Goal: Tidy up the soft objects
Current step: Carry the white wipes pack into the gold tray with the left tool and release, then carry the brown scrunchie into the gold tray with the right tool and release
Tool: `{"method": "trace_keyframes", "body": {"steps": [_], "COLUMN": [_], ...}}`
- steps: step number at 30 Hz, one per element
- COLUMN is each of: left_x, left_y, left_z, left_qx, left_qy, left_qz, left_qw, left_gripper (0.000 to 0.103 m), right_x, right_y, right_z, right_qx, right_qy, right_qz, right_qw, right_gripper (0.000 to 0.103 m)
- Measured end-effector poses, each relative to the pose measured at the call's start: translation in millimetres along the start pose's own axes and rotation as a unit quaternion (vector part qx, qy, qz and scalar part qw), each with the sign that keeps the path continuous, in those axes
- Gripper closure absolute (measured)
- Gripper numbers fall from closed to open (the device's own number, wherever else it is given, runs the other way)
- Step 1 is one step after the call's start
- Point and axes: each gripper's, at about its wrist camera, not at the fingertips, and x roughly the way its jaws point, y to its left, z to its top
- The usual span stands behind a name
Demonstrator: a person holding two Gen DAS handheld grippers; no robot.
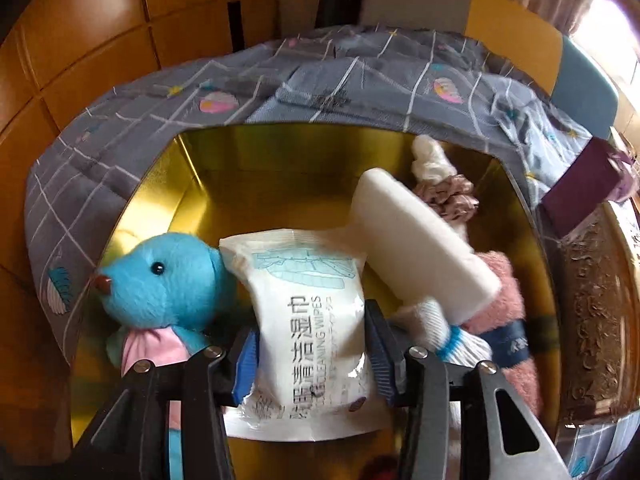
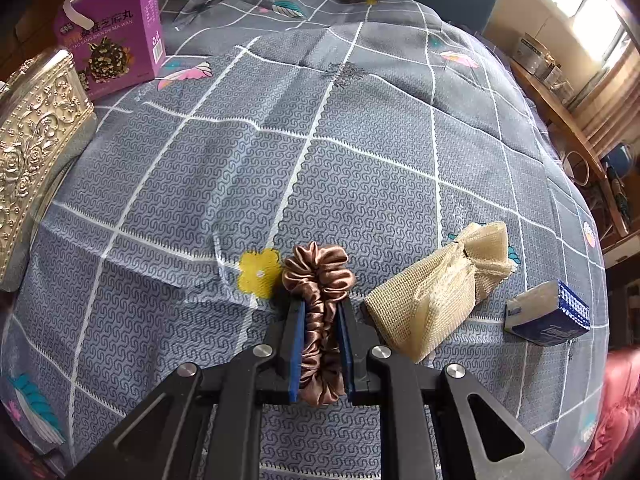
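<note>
Grey bedspread (image 2: 360, 140), scrunchie (image 2: 320, 320) clamped, wipes pack (image 1: 312, 320) in gold tin (image 1: 248, 160)

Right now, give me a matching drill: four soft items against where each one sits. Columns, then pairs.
Items:
1. wipes pack
2. brown scrunchie
3. blue teddy
4. mesh pouch

Places:
A. lying on the grey bedspread, beside a small blue-and-white packet
B. in the gold tin, at its left wall
C. between the left tongs, over the tin
D. pinched in the right tongs

Pairs: 1-C, 2-D, 3-B, 4-A
</note>
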Motion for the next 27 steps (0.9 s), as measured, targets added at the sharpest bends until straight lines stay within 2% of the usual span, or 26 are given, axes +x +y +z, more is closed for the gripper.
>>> {"method": "trace_keyframes", "body": {"steps": [3,9,18,27], "left_x": [-20.6,-58.3,-95.2,-115.5], "left_y": [-6.1,-18.5,-31.1,-36.8], "left_z": [-6.7,-12.8,-15.7,-29.3], "left_qx": [0.01,0.029,0.044,0.057], "left_qy": [-0.033,-0.075,-0.104,-0.112], "left_qz": [-0.003,-0.018,-0.042,-0.06], "left_qw": [0.9994,0.9966,0.9927,0.9902], "left_gripper": [0.046,0.044,0.043,0.043], "right_x": [0.7,1.4,1.4,1.8], "right_y": [-0.5,-0.9,-0.4,-2.0], "right_z": [0.0,-0.2,-0.7,-0.1], "right_qx": [0.002,0.002,0.001,0.012], "right_qy": [0.0,0.0,-0.001,0.001], "right_qz": [0.001,0.001,0.001,0.006], "right_qw": [1.0,1.0,1.0,1.0], "right_gripper": [0.086,0.086,0.086,0.086]}}
